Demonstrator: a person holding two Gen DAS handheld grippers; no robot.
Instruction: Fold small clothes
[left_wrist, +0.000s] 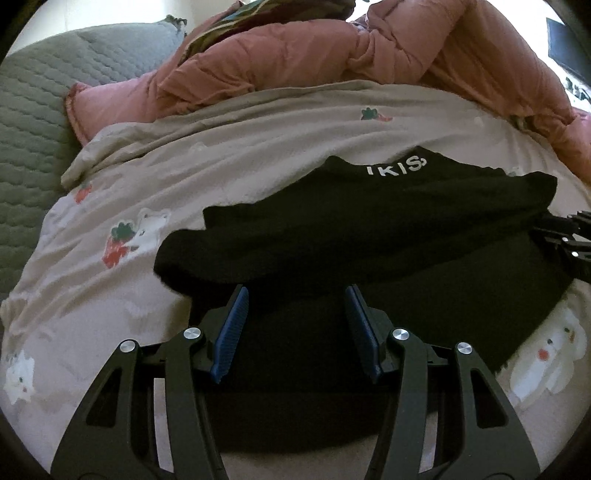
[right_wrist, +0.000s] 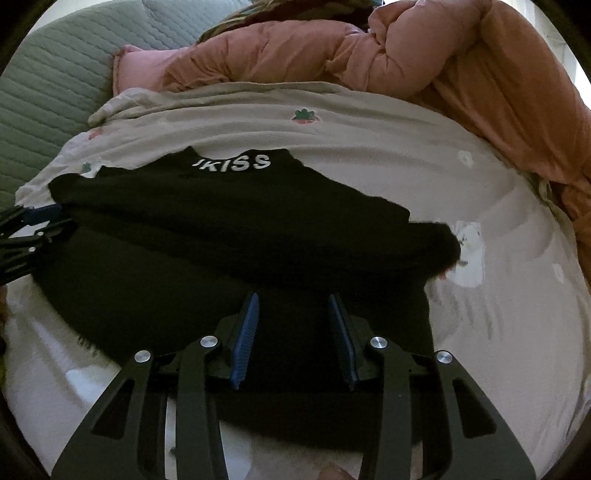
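Grippers (left_wrist: 295, 291) (right_wrist: 293, 295) angled down over black garment (left_wrist: 369, 221)

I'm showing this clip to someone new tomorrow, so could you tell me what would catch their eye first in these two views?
First, the black garment with white lettering near its far edge, spread across the middle of the printed sheet. Next, the blue-padded left gripper and right gripper, side by side over its near part, jaws apart with dark cloth showing between them. Behind, a bunched pink quilt fills the far side of the bed.
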